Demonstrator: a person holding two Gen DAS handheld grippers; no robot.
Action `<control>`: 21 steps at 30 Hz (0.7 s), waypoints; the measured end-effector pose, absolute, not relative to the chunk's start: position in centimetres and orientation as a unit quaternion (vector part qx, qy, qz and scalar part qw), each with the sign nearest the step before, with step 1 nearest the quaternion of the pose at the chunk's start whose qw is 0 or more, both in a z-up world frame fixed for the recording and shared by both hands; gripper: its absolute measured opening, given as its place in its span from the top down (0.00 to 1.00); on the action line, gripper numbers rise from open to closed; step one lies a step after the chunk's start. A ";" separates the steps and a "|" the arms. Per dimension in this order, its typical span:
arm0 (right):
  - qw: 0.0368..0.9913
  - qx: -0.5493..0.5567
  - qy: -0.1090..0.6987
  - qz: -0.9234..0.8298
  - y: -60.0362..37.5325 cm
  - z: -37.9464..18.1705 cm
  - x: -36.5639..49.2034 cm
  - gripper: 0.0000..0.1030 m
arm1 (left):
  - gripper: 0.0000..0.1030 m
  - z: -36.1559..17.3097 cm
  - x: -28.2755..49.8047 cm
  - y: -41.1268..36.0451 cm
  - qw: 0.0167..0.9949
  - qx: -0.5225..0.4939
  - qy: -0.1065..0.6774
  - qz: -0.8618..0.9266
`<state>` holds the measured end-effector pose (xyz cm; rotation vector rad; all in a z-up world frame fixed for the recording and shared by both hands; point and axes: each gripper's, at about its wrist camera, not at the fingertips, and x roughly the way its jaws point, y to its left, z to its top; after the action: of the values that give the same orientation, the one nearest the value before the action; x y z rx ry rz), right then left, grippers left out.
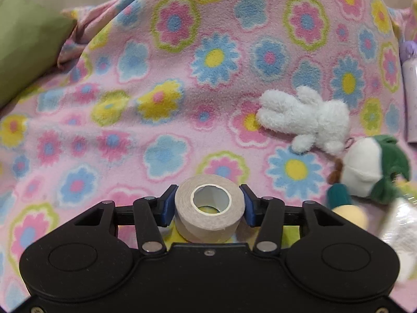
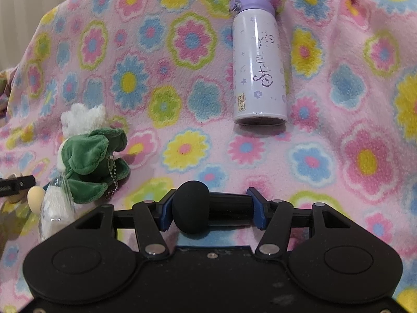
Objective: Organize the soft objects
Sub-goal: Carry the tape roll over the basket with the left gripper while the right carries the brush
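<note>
A flowered fleece blanket carries a lilac bottle and plush toys.

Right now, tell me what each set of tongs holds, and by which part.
Left tongs: tape roll, clamped across its outer sides. Right tongs: a black object touches only one pad; whether it is gripped cannot be told.

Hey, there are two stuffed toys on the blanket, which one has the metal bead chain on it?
The green stuffed toy has the bead chain hanging from it. The white stuffed toy behind it is fluffy and plain white, with no such chain visible.

Open blanket ahead; white plush and bottle obstruct rightward.
</note>
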<state>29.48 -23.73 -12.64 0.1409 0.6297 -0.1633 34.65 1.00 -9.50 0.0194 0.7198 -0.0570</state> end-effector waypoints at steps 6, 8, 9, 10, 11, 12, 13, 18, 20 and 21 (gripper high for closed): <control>0.943 0.083 0.315 -0.067 -23.9 -9.1 28.2 0.45 | 0.52 -4.4 30.6 0.9 0.933 -0.005 0.352 -0.072; 0.947 0.075 0.306 -0.058 -23.3 -7.2 26.9 0.45 | 0.52 -2.6 28.9 0.7 0.932 0.005 0.351 -0.089; 0.950 0.072 0.300 -0.051 -23.0 -6.3 26.1 0.45 | 0.52 -1.8 28.1 0.7 0.931 0.008 0.351 -0.095; 0.953 0.070 0.294 -0.039 -22.6 -5.4 25.2 0.45 | 0.52 -1.2 27.3 0.6 0.930 0.009 0.354 -0.100; 0.955 0.068 0.288 -0.027 -22.1 -4.6 24.2 0.45 | 0.52 -0.5 26.4 0.5 0.928 0.012 0.358 -0.105; 0.958 0.062 0.279 -0.012 -21.6 -3.7 23.1 0.45 | 0.52 0.0 25.7 0.5 0.925 0.014 0.364 -0.107; 0.960 0.059 0.273 0.000 -20.9 -2.9 21.7 0.45 | 0.52 0.3 25.0 0.4 0.922 0.016 0.372 -0.109; 0.962 0.049 0.264 0.052 -18.5 -0.7 15.5 0.45 | 0.52 0.8 21.0 -0.1 0.902 0.025 0.414 -0.122; 0.960 0.048 0.268 0.067 -17.7 -0.3 12.9 0.45 | 0.52 0.5 19.3 -0.2 0.894 0.025 0.428 -0.133; 0.958 0.050 0.272 0.073 -17.5 -0.3 11.8 0.45 | 0.52 0.3 18.5 -0.4 0.889 0.027 0.436 -0.137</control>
<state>11.76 -17.55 -0.34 0.1007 0.5519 0.1474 18.47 -0.35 0.29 0.0562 0.9046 -0.2842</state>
